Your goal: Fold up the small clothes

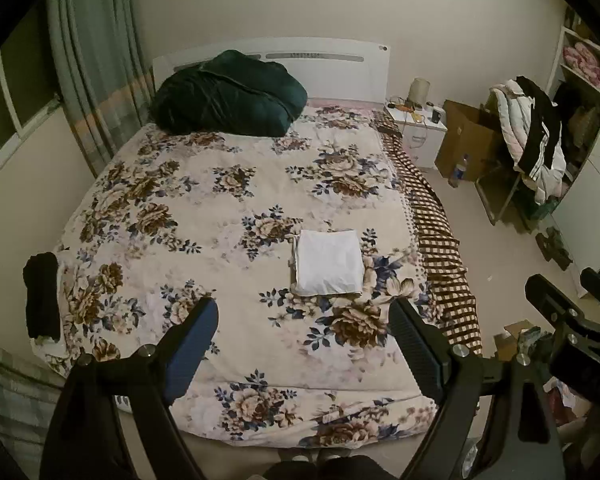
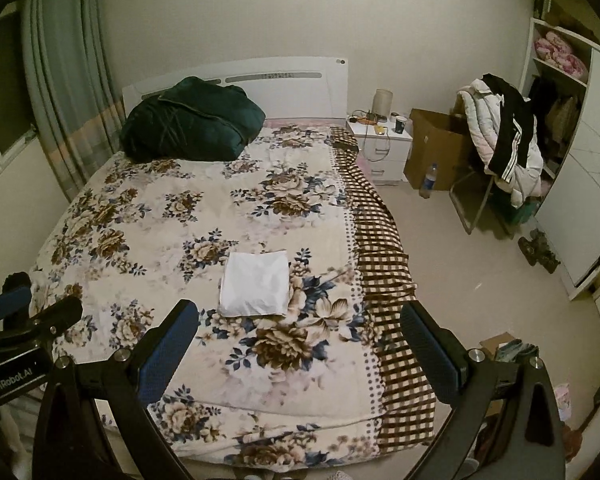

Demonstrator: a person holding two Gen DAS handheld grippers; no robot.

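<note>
A folded white garment (image 1: pixel 327 263) lies flat as a neat rectangle on the floral bedspread (image 1: pixel 204 208), right of the bed's middle. It also shows in the right wrist view (image 2: pixel 256 285). My left gripper (image 1: pixel 304 344) is open and empty, held above the bed's foot, nearer than the garment. My right gripper (image 2: pixel 300 340) is open and empty too, above the bed's near right part. It shows at the right edge of the left wrist view (image 1: pixel 572 292). A black garment (image 1: pixel 42 295) lies on the bed's left edge.
A dark green duvet bundle (image 1: pixel 228 94) lies by the headboard. A checked blanket (image 1: pixel 440 248) hangs off the bed's right side. A white nightstand (image 1: pixel 418 132), a cardboard box (image 1: pixel 466 140), a bottle (image 1: pixel 458 171) and a chair piled with clothes (image 1: pixel 528 136) stand to the right. Curtains (image 1: pixel 88 68) hang left.
</note>
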